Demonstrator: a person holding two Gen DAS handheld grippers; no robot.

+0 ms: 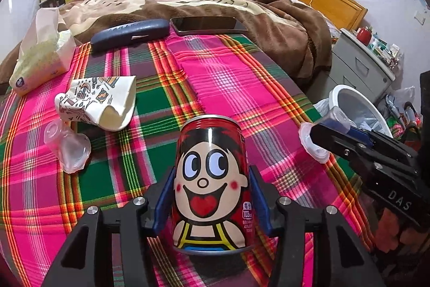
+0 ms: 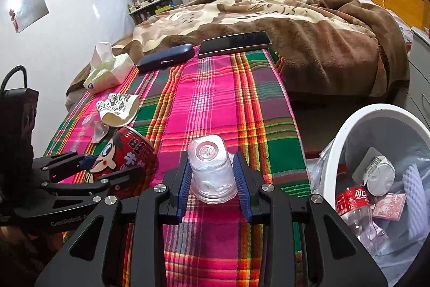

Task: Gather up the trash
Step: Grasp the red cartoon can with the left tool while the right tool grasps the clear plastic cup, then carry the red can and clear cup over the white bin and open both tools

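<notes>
A red drink can [image 1: 211, 141] with a cartoon face stands between the blue pads of my left gripper [image 1: 212, 171], which is shut on it just over the plaid cloth [image 1: 228, 77]. In the right wrist view the can [image 2: 126, 149] leans in that gripper [image 2: 113, 166]. My right gripper [image 2: 212, 155] is shut on a clear plastic cup [image 2: 211, 174], held upside down. A crumpled printed paper cup [image 1: 99, 104] and a crushed clear cup [image 1: 70, 147] lie on the cloth to the left.
A white trash bin [image 2: 338, 152] with a liner stands at the right, off the bed, with a bottle and wrappers inside. A tissue pack [image 1: 40, 58], a dark glasses case [image 1: 129, 34] and a phone [image 1: 207, 24] lie at the far edge. A grey cabinet [image 1: 360, 66] stands behind the bin.
</notes>
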